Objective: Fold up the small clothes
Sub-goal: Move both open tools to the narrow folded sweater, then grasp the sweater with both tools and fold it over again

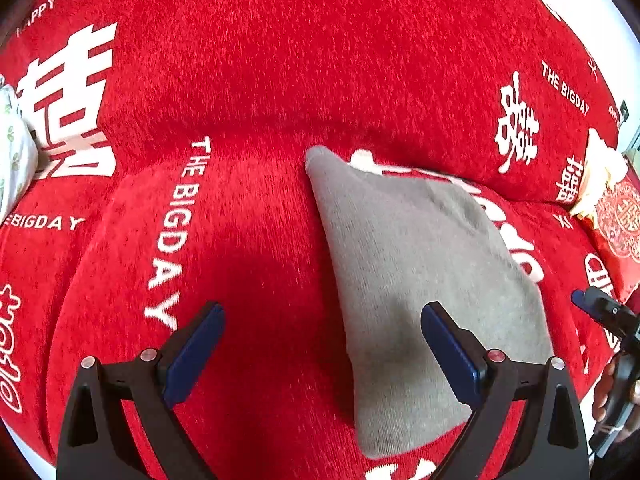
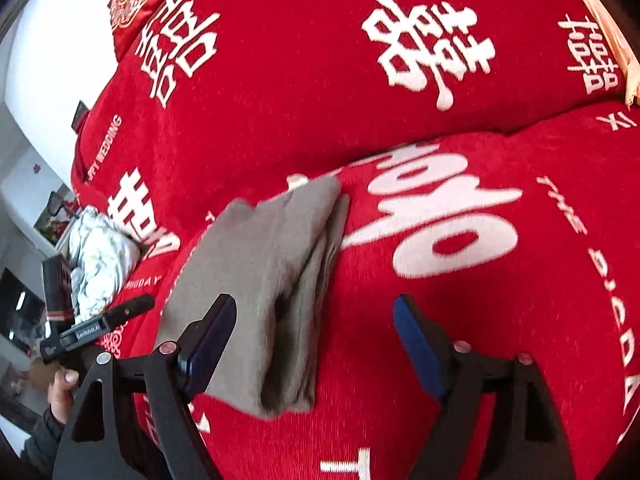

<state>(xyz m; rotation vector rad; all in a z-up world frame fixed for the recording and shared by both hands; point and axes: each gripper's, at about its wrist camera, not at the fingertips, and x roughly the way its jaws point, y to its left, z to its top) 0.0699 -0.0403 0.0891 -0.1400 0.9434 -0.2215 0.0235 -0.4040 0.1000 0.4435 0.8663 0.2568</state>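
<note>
Item one: grey garment (image 1: 416, 280), folded into a long narrow stack. In the left wrist view we find it right of centre, running from mid-frame down to the lower edge, flat on the red cover (image 1: 260, 80). In the right wrist view the same garment (image 2: 260, 280) sits left of centre, its layered edges showing along its right side and at its lower end.

Item two: left gripper (image 1: 324, 360), bottom of the left wrist view. We see its blue-padded fingers (image 1: 192, 356) spread wide with nothing pinched; the right-hand finger hangs over the garment, the left-hand one over bare cover. Whether it touches the cloth we cannot tell.

Item three: right gripper (image 2: 316, 352), bottom of the right wrist view. Its fingers are spread wide and pinch nothing; the garment's lower end lies between them, nearer the left-hand finger.

Item four: red cover, plush, with white characters and the words "THE BIGDAY", filling both views.

Item five: pale printed cloth (image 2: 100, 256), crumpled, at the left edge of the right wrist view, well apart from the garment.

Item six: a hand (image 2: 60, 392) at lower left of the right wrist view, on the left gripper's handle.

Item seven: red patterned cushion (image 1: 620, 224) at the right edge of the left wrist view.
</note>
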